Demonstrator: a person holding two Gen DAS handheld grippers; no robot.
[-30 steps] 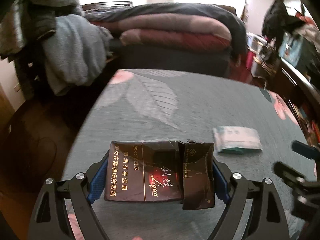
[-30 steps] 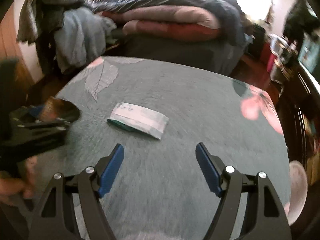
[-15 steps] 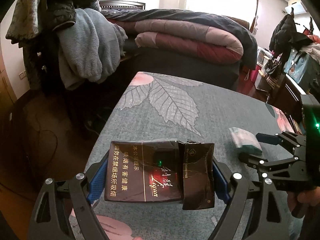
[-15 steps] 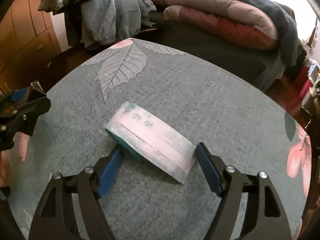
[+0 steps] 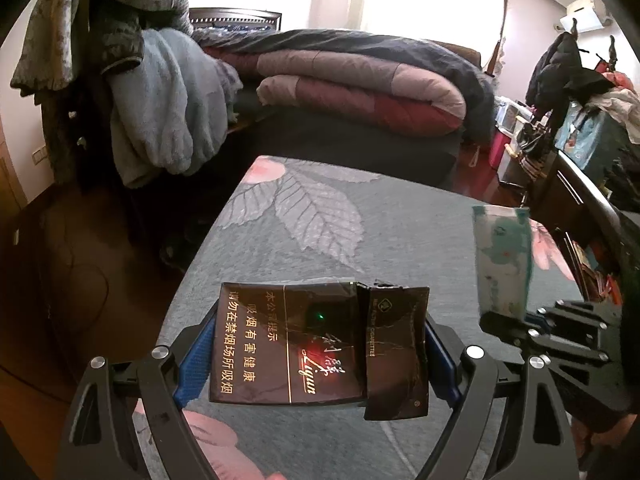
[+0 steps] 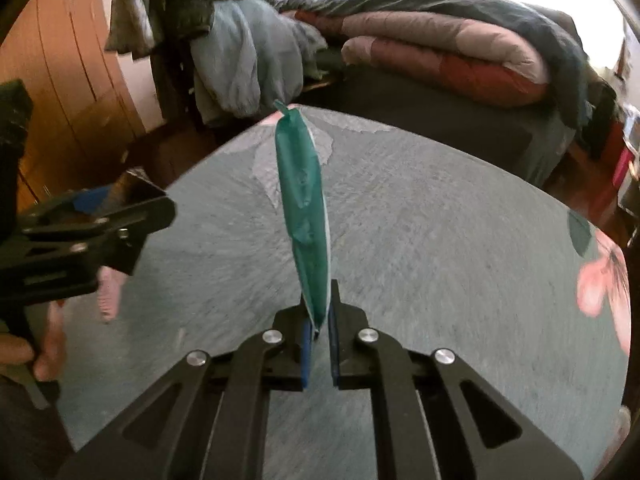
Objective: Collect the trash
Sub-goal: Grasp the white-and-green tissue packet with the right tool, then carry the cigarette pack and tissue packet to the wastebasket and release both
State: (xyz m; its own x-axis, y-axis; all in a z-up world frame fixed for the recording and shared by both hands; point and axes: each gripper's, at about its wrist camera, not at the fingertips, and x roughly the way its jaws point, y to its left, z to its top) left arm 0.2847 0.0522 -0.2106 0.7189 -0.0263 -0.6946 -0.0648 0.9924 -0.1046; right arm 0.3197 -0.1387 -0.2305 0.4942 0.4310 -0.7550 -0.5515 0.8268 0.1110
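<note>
My left gripper [image 5: 320, 344] is shut on a dark crumpled cigarette pack [image 5: 316, 344] and holds it flat above the table's near left edge. My right gripper [image 6: 319, 344] is shut on the end of a green and white tissue packet [image 6: 304, 216], which stands upright, lifted off the table. The packet also shows in the left wrist view [image 5: 502, 260], at the right, above the right gripper [image 5: 516, 322]. The left gripper shows at the left of the right wrist view [image 6: 104, 208].
The grey tablecloth with leaf and pink flower print [image 5: 360, 220] covers the table [image 6: 440, 220]. A bed with folded quilts [image 5: 360, 80] stands behind it. Clothes hang on a rack [image 5: 132, 80] at the left. Cluttered furniture [image 5: 580, 140] is at the right.
My right gripper closed on the tissue packet and lifted it off the table, turning it upright. My left gripper kept the cigarette pack and rose slightly.
</note>
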